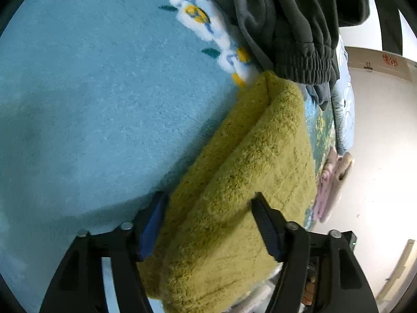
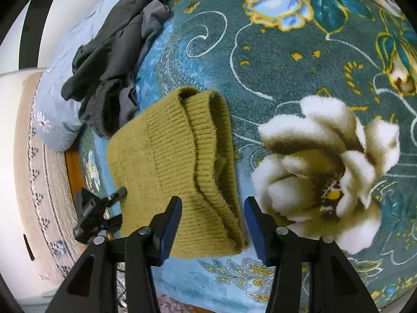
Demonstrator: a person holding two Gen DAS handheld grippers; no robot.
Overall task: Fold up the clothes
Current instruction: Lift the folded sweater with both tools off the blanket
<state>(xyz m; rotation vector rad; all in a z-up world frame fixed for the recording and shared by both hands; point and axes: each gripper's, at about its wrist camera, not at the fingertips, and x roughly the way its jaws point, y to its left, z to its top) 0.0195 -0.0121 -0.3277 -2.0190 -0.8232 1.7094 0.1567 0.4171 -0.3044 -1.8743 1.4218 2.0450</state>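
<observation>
Mustard sweater [image 2: 179,167] lay folded into a compact bundle on the floral blanket [image 2: 299,60] covering the bed, ribbed hem doubled on top. Taking the sweater as reference:

- Right gripper [image 2: 212,224] hovered over its near edge, fingers [image 2: 170,224] about half open, straddling the doubled hem without pressing it. Nothing held. Reads as a release after laying the fold down.
- Left gripper [image 1: 208,224] sat at the opposite side, over the fold ridge, fingers [image 1: 152,230] spread wide with the knit between them but no pinch visible. Also holding nothing; probably let go so the fold stays flat instead of being dragged.
- Dark grey garment [image 2: 114,60] lay crumpled just beyond the sweater's far corner, elastic cuff nearly touching it, half on a pale blue pillow [image 2: 57,109]. Unfolded, likely next in the queue.
- Big white flower print sat just right of the sweater in the right-wrist view.

Judgement: sweater fold done or nearly so; remaining risk is the thick knit springing open.
</observation>
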